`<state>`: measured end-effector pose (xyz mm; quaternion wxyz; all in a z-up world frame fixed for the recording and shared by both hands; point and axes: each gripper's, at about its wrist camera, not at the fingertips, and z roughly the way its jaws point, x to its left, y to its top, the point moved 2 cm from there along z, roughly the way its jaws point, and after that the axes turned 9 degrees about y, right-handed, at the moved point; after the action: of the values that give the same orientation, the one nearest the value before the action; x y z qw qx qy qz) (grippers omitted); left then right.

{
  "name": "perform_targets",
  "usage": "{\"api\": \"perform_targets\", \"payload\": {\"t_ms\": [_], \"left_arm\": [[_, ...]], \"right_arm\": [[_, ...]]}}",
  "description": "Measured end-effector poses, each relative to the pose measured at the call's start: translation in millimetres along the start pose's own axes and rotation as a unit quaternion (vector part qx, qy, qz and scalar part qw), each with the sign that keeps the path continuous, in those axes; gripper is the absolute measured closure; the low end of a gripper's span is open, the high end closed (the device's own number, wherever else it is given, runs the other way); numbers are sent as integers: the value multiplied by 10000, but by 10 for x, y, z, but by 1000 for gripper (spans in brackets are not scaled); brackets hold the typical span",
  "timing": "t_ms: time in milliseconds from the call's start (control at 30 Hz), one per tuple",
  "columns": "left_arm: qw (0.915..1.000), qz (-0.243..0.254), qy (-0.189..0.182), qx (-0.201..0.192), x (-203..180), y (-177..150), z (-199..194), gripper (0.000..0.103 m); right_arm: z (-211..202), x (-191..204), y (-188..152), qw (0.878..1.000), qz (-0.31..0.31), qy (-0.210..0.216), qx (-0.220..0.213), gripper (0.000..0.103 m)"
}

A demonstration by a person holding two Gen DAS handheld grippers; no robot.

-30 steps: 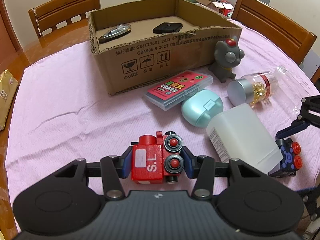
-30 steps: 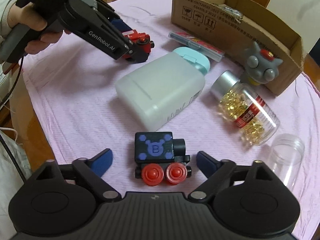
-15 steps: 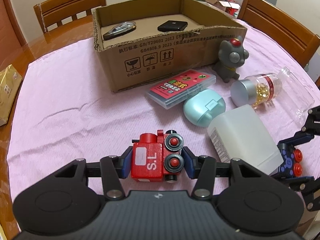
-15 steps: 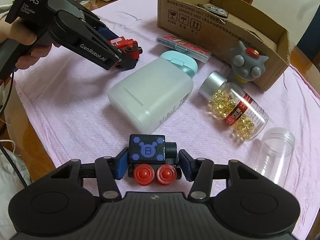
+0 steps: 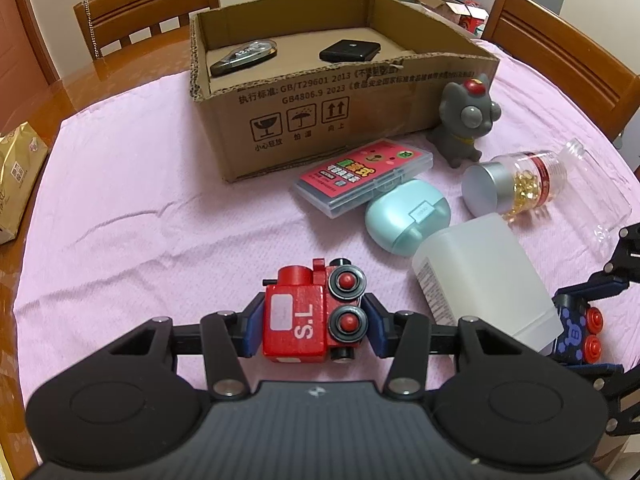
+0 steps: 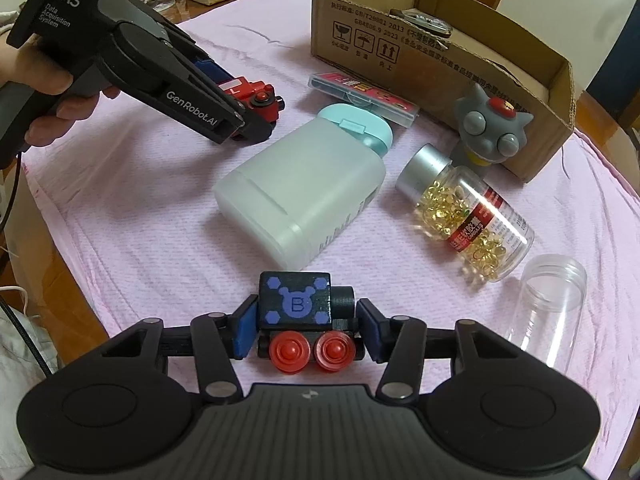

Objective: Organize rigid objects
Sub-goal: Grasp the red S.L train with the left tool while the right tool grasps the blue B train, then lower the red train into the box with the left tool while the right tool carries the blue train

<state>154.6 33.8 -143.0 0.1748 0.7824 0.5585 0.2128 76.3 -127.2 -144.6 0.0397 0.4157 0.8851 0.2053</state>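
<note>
Beside the cardboard box (image 5: 344,120) on a pink-clothed table, either toy could slip on the lift: the pads pinch smooth painted wood near one end, and a tilt might roll a train out onto the white bottle (image 6: 304,196) in front of the box. The left gripper (image 5: 314,320) is clenched on the red toy train (image 5: 304,320); the right gripper (image 6: 306,326) is clamped on the dark blue toy train (image 6: 306,312), which appears, though the angle is poor, to sit on the cloth.
</note>
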Motion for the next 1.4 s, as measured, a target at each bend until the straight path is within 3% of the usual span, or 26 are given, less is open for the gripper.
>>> {"api": "perform_targets", "payload": {"t_ms": [633, 1000, 1200, 1400], "left_arm": [[9997, 184, -79, 164, -24, 13, -138, 55], [9997, 254, 4, -18, 135, 11, -437, 55], [9999, 10, -60, 130, 136, -24, -269, 55], [9997, 67, -134, 189, 90, -63, -244, 55]], "right_arm": [[-41, 35, 31, 10000, 7, -45, -54, 47], [-221, 23, 17, 9997, 45, -202, -107, 47], [-164, -23, 24, 9991, 292, -251, -198, 47], [-16, -50, -20, 9986, 464, -216, -128, 44]]}}
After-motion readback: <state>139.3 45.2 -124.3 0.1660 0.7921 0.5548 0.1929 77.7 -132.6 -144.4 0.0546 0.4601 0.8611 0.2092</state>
